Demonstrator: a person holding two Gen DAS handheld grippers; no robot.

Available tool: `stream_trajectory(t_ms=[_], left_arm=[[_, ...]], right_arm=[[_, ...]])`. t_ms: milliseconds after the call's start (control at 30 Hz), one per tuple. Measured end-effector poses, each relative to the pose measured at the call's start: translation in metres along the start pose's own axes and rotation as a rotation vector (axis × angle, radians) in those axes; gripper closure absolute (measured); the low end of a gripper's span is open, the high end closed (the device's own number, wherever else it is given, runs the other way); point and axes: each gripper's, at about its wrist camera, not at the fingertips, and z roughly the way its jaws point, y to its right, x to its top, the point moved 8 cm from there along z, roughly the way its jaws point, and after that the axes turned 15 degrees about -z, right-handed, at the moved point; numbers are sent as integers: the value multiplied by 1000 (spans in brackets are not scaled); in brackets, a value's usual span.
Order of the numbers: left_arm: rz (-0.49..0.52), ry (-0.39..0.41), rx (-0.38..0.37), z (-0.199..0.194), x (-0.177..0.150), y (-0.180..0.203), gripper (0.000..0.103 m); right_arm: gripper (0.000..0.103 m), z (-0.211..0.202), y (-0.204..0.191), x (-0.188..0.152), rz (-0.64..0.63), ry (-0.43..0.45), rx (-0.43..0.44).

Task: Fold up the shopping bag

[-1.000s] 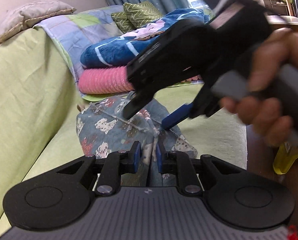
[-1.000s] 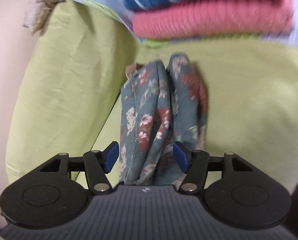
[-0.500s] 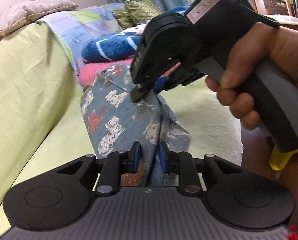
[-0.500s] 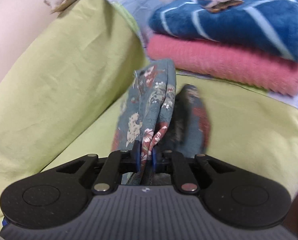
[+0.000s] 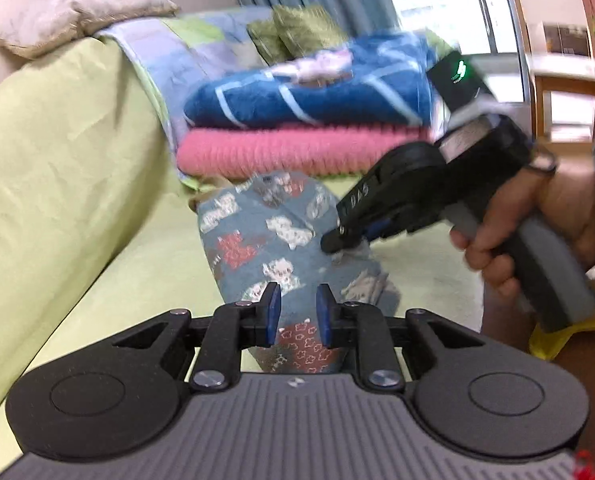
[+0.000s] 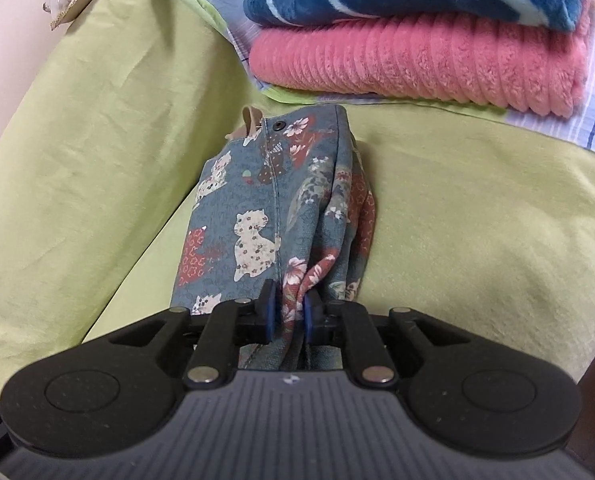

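Blue cloth bag [image 6: 257, 216] lies narrow on the sofa [image 6: 457, 216], right tongs [image 6: 287, 314] clenched on its gathered edge to hold the fold, left tongs [image 5: 296, 314] released above it.

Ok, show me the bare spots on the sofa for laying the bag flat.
Bare green seat lies right of the shopping bag, below the pink blanket. A narrower strip runs between bag and backrest. Crowded behind: stacked blankets.
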Motion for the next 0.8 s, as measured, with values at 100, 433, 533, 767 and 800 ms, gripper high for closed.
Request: stream_trajectory(t_ms=[100,433,533,767,800], left_arm=[[24,-89,-8,22,-18,7,88],[103,-122,-3,31,-32,18,101],[107,-111,6,28,-33,18,101],[-65,-132,48,21,-30,-10,96],[-52,-135,56,23,-35,-9,101]], right_arm=[[90,-8,-3,1,-55,-5,-33],[90,-20,-52,14,-412,52,-38],[97,-1,-41,-13,-443,-58,-72],[100,-6,-25,-33,-441,-22,-58],[100,-6,-27,-33,-456,-32,-56]])
